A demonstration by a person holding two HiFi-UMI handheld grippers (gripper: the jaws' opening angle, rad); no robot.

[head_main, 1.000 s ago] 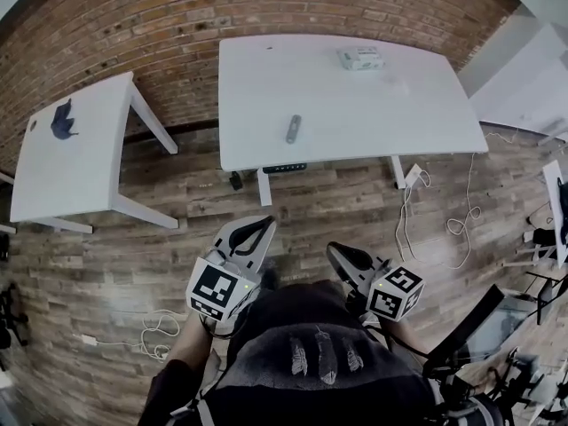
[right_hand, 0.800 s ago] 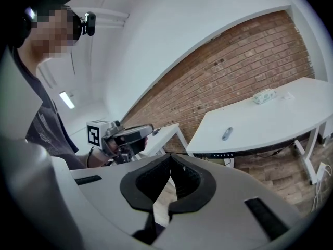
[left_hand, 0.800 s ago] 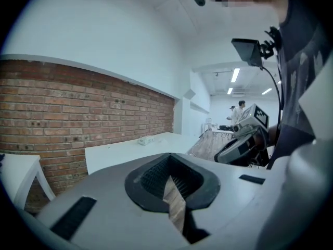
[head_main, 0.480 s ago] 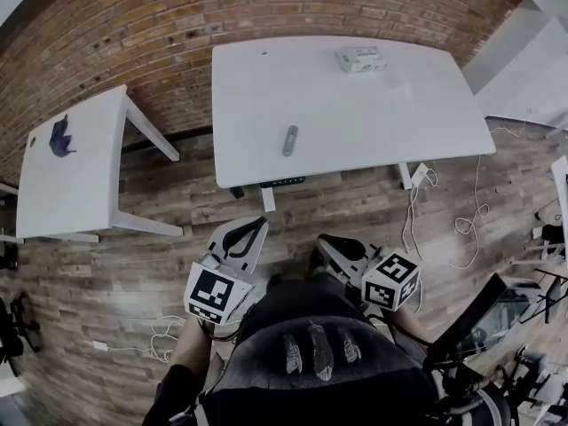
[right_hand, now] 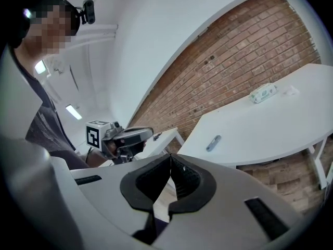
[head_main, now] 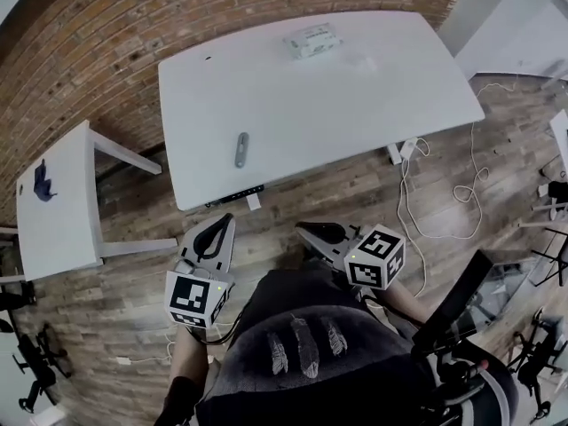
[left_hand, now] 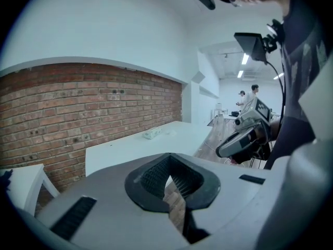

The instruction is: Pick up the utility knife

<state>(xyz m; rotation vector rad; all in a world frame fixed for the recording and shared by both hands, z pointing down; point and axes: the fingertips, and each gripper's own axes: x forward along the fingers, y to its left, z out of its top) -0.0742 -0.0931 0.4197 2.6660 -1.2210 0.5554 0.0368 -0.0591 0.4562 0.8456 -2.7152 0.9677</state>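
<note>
The utility knife [head_main: 240, 149] is a slim grey bar with rounded ends. It lies flat on the table [head_main: 373, 96], close to the near edge and toward its left end, well apart from both pairs of tongs. The table top is smooth, matt white and rectangular with softly rounded corners. A small pale box [head_main: 312, 41] sits near its far edge.

The left tongs [head_main: 222, 226] and right tongs [head_main: 309, 230] are each pressed together with nothing between them. Their ribbed black pads [left_hand: 153, 176] meet at the tips. Both hang over the rough wooden plank floor [head_main: 337, 193], short of the table. A red brick wall [head_main: 106, 51] runs behind the table.
</note>
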